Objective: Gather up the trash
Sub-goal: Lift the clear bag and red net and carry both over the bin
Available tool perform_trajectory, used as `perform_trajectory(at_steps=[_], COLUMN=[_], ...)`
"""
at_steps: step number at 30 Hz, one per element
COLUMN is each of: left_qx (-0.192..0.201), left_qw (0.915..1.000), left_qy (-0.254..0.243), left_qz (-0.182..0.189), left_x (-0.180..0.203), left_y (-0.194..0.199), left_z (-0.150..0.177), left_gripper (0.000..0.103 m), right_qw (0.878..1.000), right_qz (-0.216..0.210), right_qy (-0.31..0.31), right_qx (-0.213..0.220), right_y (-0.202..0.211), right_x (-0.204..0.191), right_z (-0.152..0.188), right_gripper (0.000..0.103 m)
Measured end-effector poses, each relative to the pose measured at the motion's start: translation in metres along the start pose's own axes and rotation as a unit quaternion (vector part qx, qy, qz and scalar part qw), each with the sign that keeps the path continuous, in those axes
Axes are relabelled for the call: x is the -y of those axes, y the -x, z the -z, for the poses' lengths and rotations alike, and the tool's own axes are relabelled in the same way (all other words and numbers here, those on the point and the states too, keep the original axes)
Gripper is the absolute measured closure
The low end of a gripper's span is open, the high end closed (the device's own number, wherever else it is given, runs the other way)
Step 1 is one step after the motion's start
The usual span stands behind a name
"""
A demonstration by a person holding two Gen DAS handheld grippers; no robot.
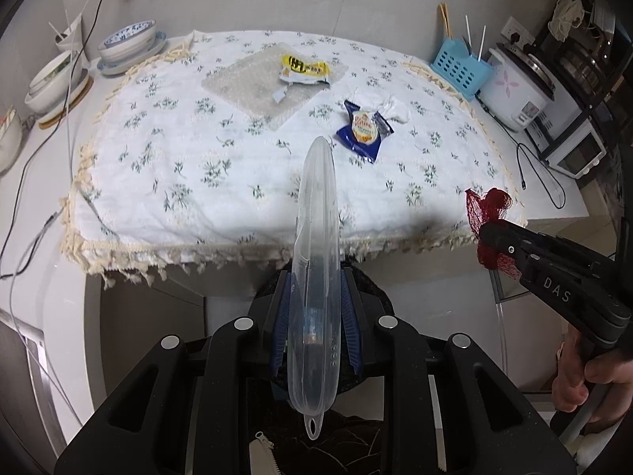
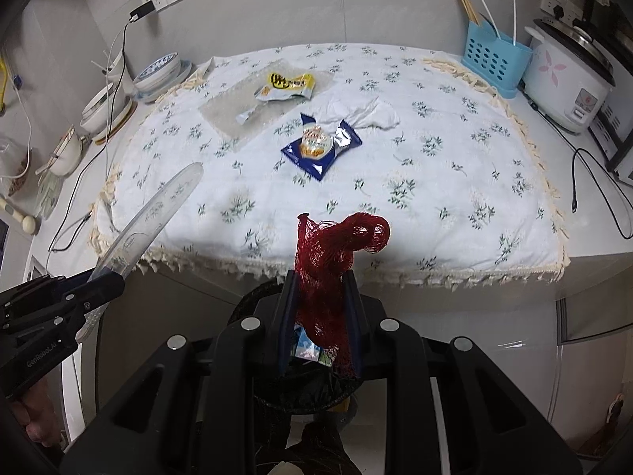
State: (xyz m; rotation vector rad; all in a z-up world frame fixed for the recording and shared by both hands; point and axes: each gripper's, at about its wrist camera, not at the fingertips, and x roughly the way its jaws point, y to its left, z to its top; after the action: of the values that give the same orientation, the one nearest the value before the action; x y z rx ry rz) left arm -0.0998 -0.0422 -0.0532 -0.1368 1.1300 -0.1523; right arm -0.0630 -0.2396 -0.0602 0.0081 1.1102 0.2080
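My left gripper (image 1: 315,304): wrapper (image 1: 364,131) ahead-right on tablecloth (image 1: 190,174) | second wrapper (image 1: 304,69) beyond it | caddy (image 1: 459,65) far right | bowls (image 1: 126,41) far left.

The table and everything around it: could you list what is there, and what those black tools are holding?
tablecloth: one, white with green sprigs, over the table
yellow wrapper: one, far side, on a clear bubble sheet
blue wrapper: one, mid-cloth
white tissue: one, crumpled, behind the blue wrapper
blue basket: one, far right, holding chopsticks
rice cooker: one, white, right
bowls: several, blue-and-white, far left
clear plastic lid: one, in the left gripper
red mesh net: one, in the right gripper
hand: one, on the right gripper's handle
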Motion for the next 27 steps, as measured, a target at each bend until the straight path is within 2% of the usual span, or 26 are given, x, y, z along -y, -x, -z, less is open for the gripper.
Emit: perform_trajectory(at_steps=[14,22,27], left_qx=[-0.053,-0.092,-0.1], left_qw=[0.9985,0.9956,0.9946], left_qy=[0.014,0.015,0.016], left_qz=[-0.001,-0.014,-0.02], left_x=[0.016,0.019,0.019], left_y=[-0.037,-0.076,-0.096], left_z=[0.051,0.073,0.079], left_gripper=[0.079,0.079,0.079], right_qw=[0.999,0.998,0.997], right_qz=[-0.007,-0.01,-0.014], right_qy=[0.02,0.03,0.031], right_qx=[-0.038,-0.06,-0.071], right_y=[-0.031,-0.056,-0.073], right_x=[0.0,0.001,0.002], right_z=[0.049,0.068,0.076], right_gripper=[0.082,0.082,0.082])
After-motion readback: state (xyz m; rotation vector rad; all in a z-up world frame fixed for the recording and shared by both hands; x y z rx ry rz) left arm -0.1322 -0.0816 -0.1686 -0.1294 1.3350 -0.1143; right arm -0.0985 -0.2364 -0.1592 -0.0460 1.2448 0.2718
